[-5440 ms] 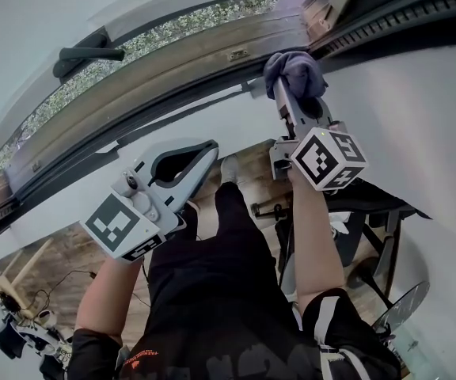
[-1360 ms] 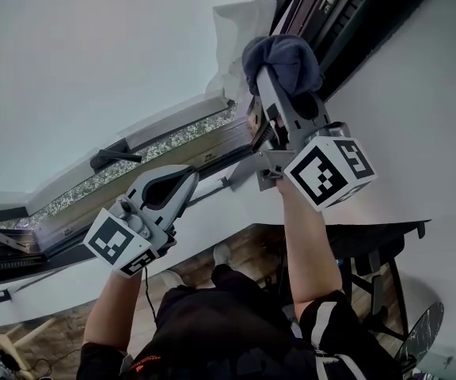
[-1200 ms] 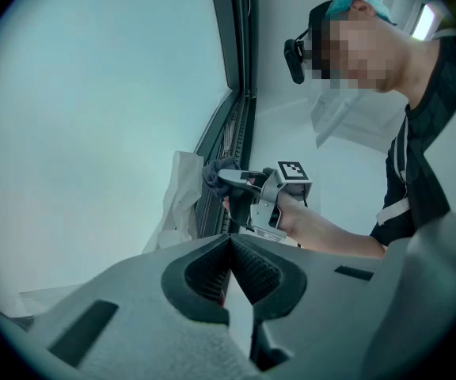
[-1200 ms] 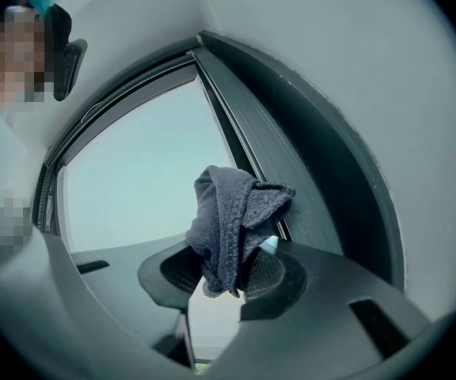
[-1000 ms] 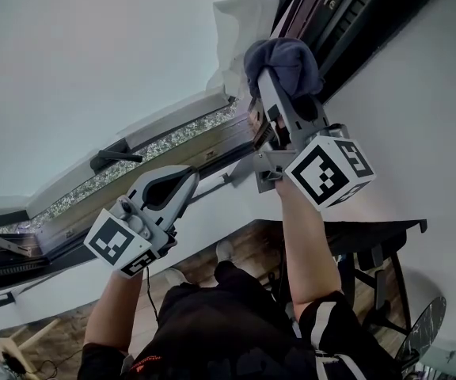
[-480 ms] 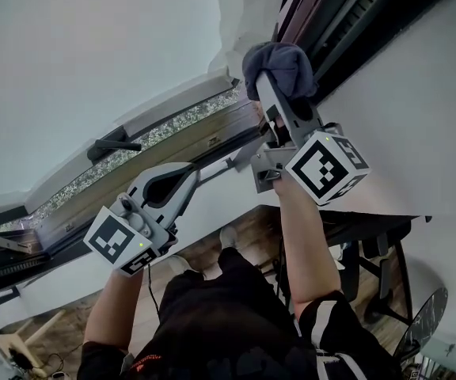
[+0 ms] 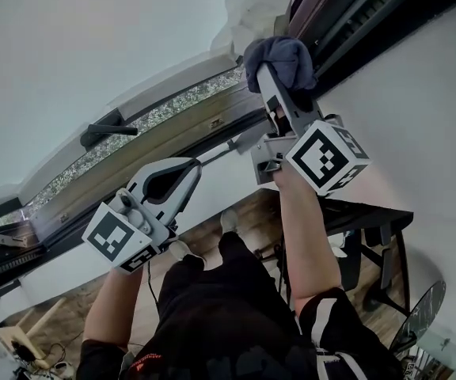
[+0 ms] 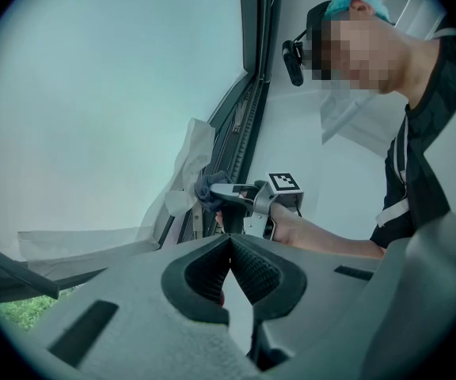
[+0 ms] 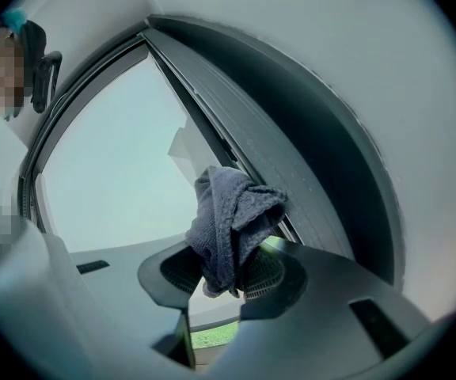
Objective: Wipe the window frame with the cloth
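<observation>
A bunched blue-grey cloth [image 7: 281, 58] is clamped in my right gripper [image 7: 271, 76], which is raised high against the dark window frame [image 7: 335, 18] at the upper right. In the right gripper view the cloth [image 9: 229, 218] sticks up from the shut jaws beside the frame's dark rail [image 9: 291, 157]. My left gripper [image 7: 190, 165] hangs lower and to the left, below the sill, its jaws closed together with nothing between them. The left gripper view shows its pads [image 8: 248, 267] meeting, with the right gripper [image 8: 220, 192] and cloth [image 8: 207, 187] beyond.
A black window handle [image 7: 105, 131] sits on the open sash at left. A crumpled white sheet [image 7: 252, 6] hangs by the frame above the cloth. Below are a wooden floor [image 7: 236, 228], a black desk [image 7: 370, 216] and my own legs.
Over the last seconds my right gripper carried the cloth from the lower sill up along the frame's side. In the last second it stays high on the frame; the view has tilted slightly.
</observation>
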